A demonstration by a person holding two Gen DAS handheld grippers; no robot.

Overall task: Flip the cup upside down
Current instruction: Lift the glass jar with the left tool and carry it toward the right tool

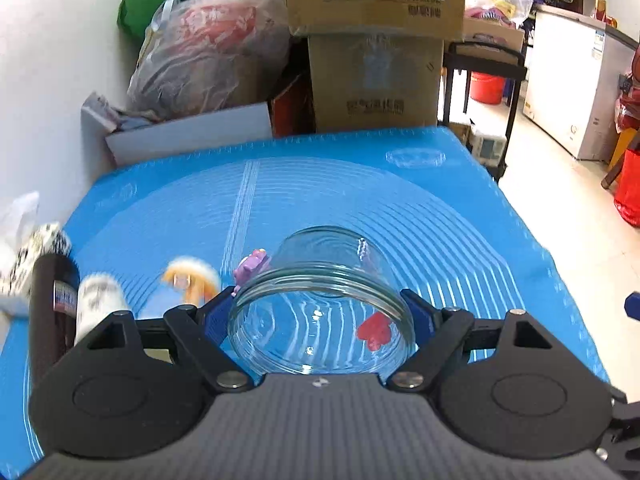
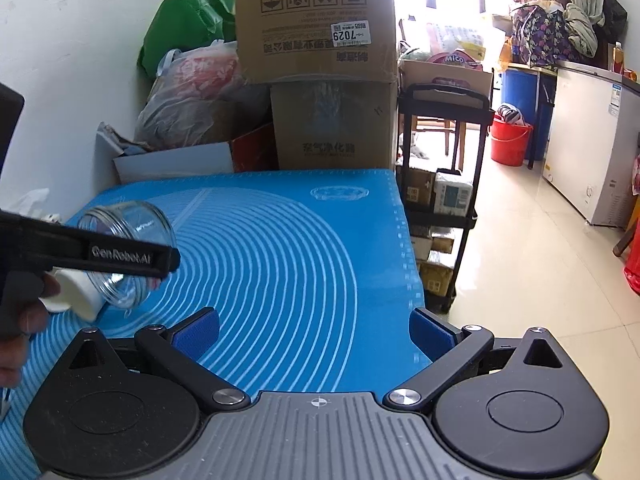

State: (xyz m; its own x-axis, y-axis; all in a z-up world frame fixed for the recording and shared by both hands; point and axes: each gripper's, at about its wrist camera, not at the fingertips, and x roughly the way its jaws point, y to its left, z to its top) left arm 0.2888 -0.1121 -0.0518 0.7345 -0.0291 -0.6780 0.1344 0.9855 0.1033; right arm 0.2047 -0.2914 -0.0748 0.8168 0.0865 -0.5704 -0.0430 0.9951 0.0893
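Observation:
A clear glass cup (image 1: 320, 304) with small red and purple stickers is held between the blue pads of my left gripper (image 1: 322, 312), lifted above the blue mat (image 1: 400, 208) and tilted, its mouth toward the camera and its base pointing away. The right wrist view shows the same cup (image 2: 124, 252) tilted in the air, clamped by the left gripper (image 2: 132, 258). My right gripper (image 2: 314, 330) is open and empty over the near right part of the mat (image 2: 300, 240).
A dark bottle (image 1: 52, 300), a white container (image 1: 100, 304) and small toys (image 1: 192, 280) stand at the mat's left side. Cardboard boxes (image 1: 376, 76) and plastic bags (image 1: 208, 52) are stacked behind the table. A black cart (image 2: 440, 192) stands off the right edge.

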